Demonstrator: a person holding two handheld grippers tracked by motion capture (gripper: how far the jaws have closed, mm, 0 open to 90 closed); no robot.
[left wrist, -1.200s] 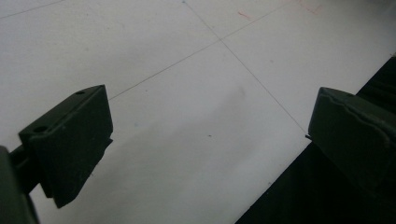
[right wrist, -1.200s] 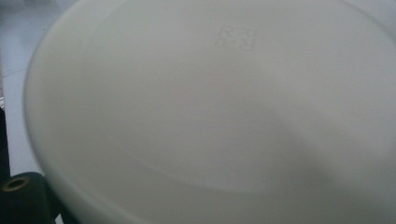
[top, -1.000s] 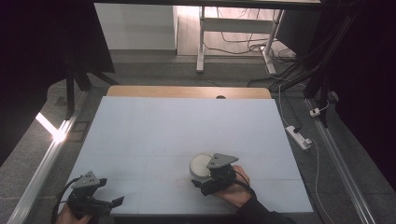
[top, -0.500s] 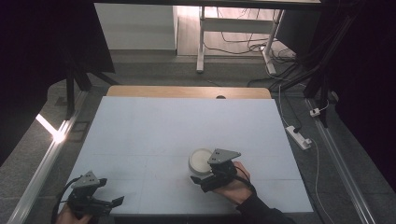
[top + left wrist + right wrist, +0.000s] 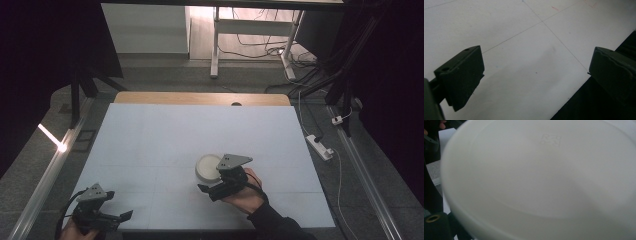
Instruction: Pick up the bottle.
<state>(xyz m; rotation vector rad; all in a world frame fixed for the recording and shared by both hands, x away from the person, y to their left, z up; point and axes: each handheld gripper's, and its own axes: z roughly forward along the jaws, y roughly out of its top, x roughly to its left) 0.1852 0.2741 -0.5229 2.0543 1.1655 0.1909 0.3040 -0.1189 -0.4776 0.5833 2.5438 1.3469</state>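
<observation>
The right hand (image 5: pixel 247 196) comes in from the near edge of the table (image 5: pixel 150 140), palm turned inward and wrapped round the right gripper (image 5: pixel 212 187), whose grey three-cornered plate faces up. The gripper is angled to the person's left and slightly away. A round white container (image 5: pixel 206 166) sits on the table just beyond and touching those tongs; in the right gripper view (image 5: pixel 544 180) its pale, faintly embossed surface lies pressed close before the camera. Whether the right tongs are clamped on it or merely against it cannot be told. Well apart to the left, the left gripper (image 5: pixel 117 217) is held low at the table's near corner, its tongs spread wide over bare white tabletop (image 5: pixel 524 62) with nothing between them.
</observation>
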